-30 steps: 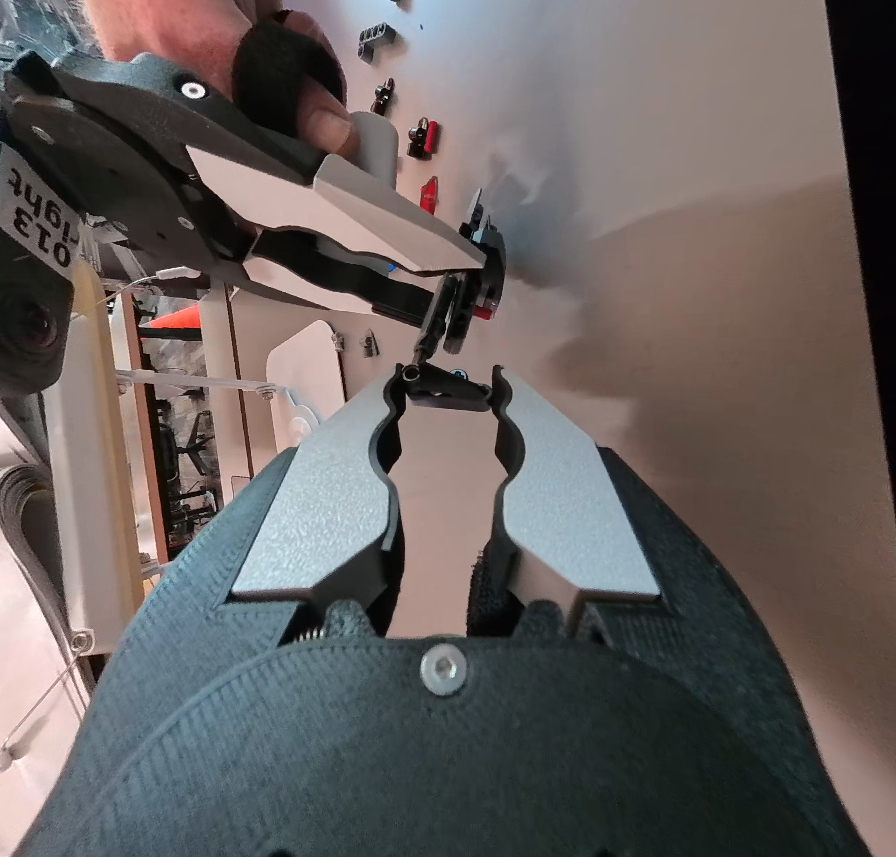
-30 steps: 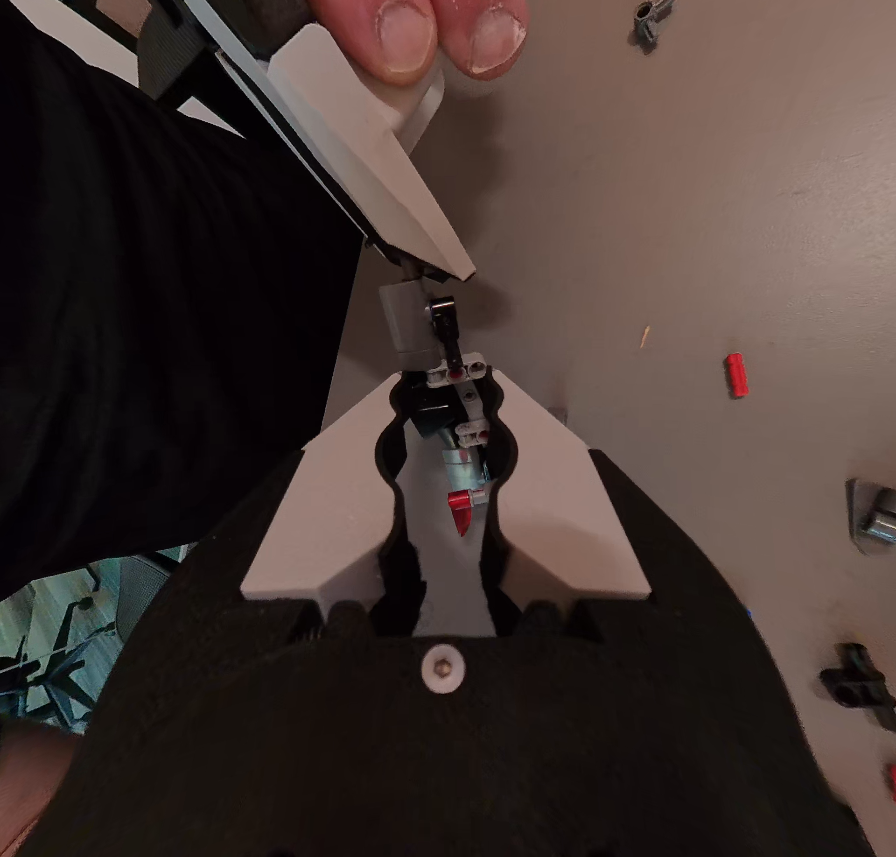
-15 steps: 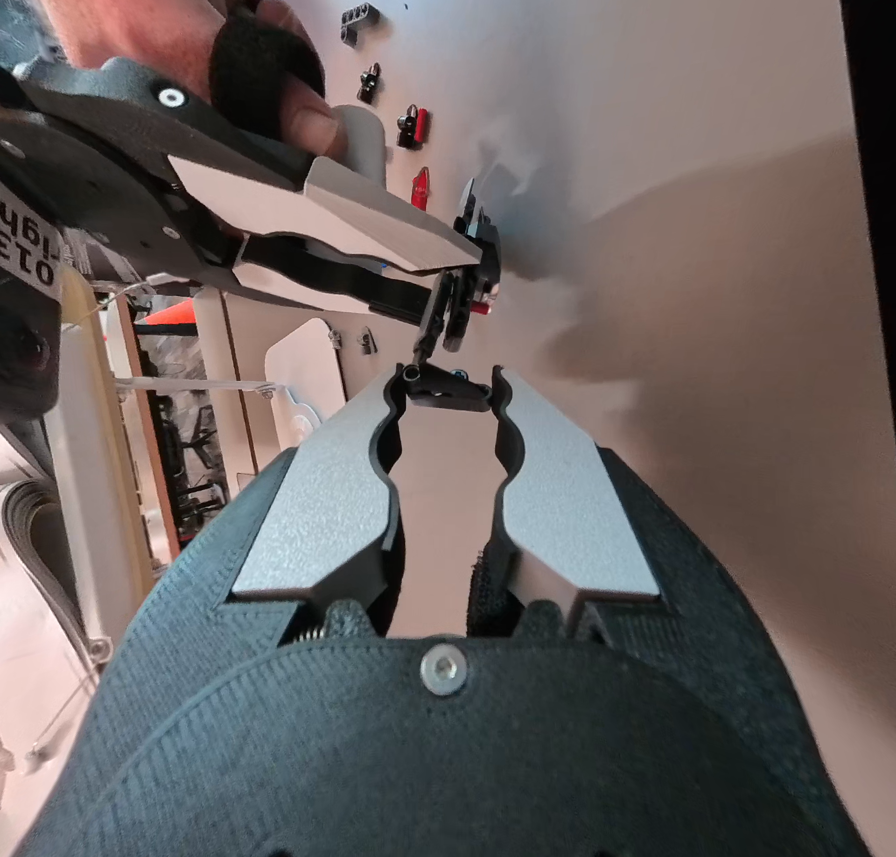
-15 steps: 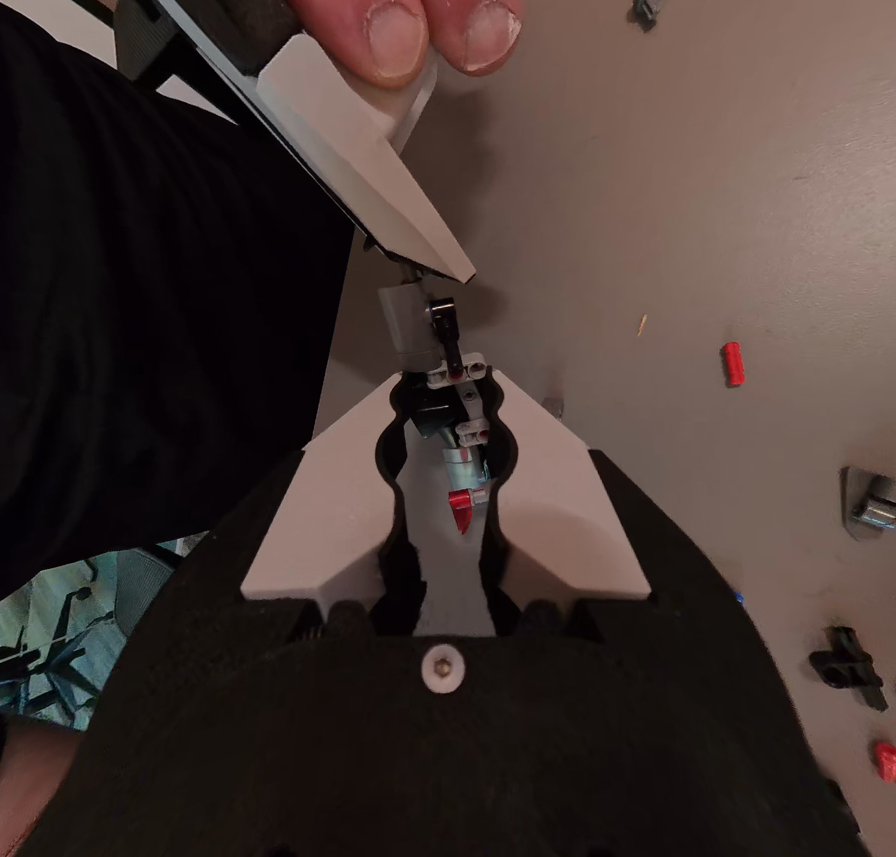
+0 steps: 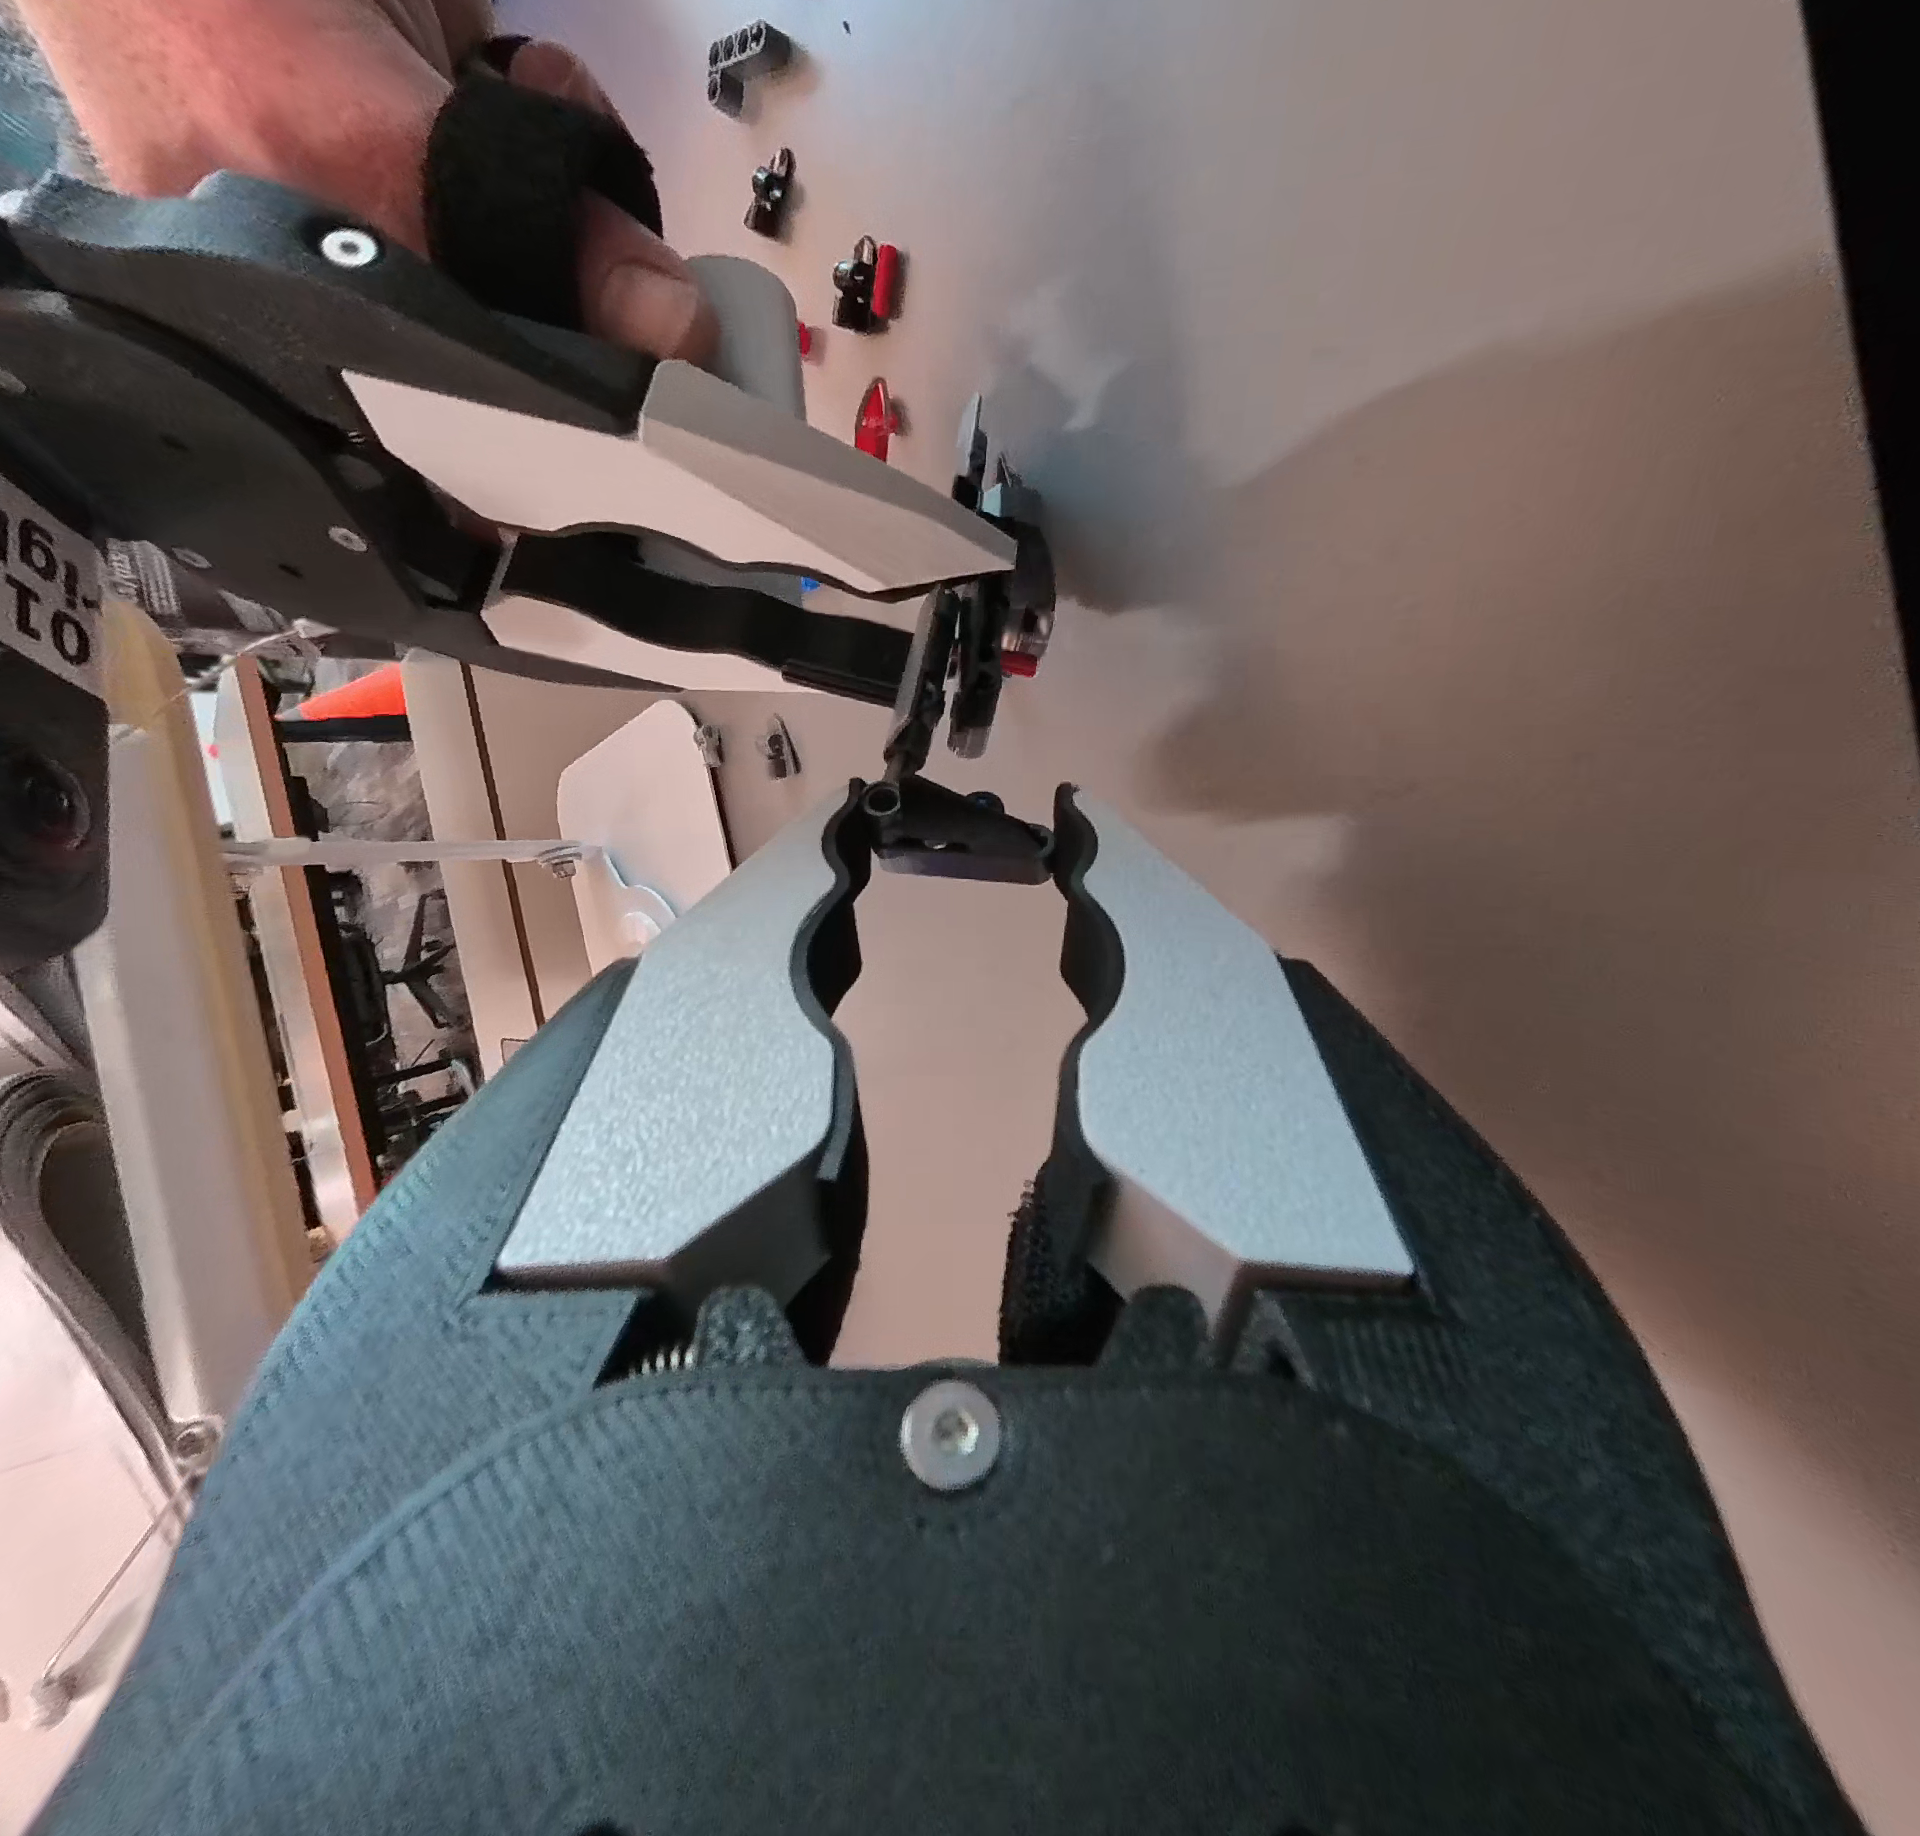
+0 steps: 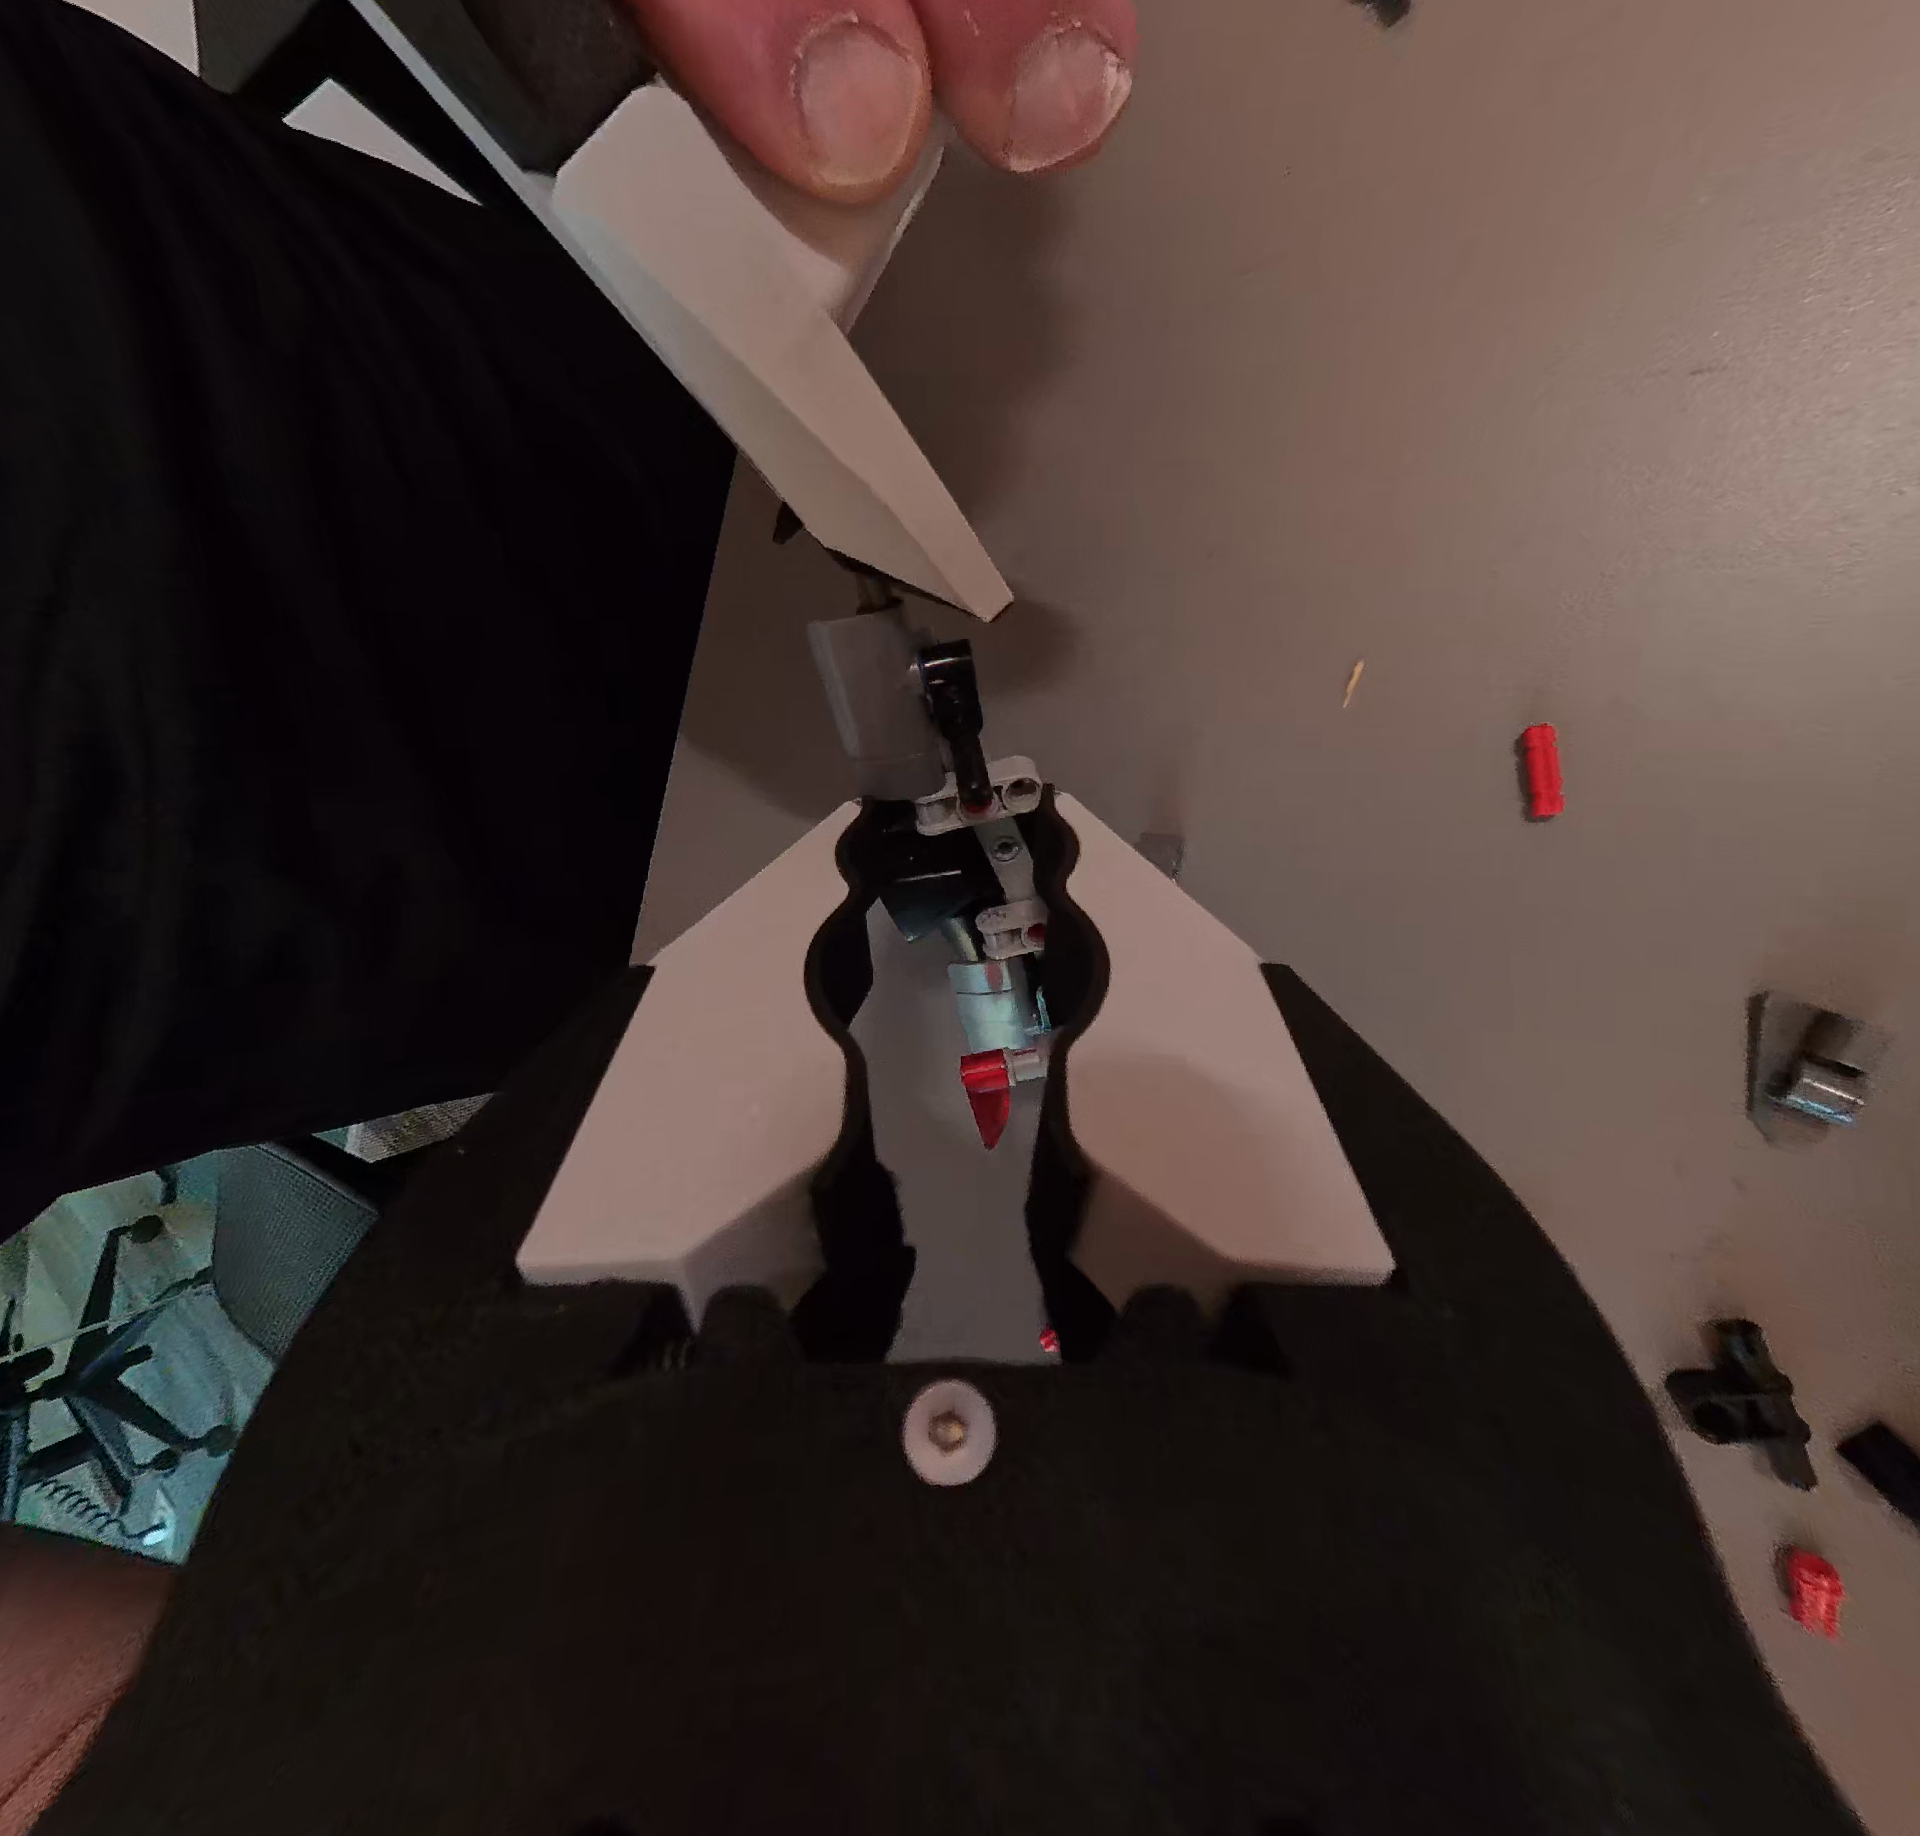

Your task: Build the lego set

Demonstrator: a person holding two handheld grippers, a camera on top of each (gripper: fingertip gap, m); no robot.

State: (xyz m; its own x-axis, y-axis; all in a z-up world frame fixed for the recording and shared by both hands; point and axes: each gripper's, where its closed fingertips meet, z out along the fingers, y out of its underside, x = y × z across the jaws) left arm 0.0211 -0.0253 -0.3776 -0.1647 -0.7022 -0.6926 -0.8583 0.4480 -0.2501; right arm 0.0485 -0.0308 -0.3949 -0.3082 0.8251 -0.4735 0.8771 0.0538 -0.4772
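The lego model (image 6: pixel 971 913) is sitting clamped in our right gripper (image 6: pixel 958 830) above the table (image 6: pixel 1455 436), while our left gripper (image 5: pixel 956 830) is gripping a small black piece (image 5: pixel 951 830). We are joining the two; next, we judge, comes a straight, aligned push.

A white sticker (image 5: pixel 47 581) with black writing sits on the right claw's body

office or lab | swivel chair (image 6: pixel 94 1360) on floor | plain table (image 6: pixel 1455 384) | shelving (image 5: pixel 353 955)
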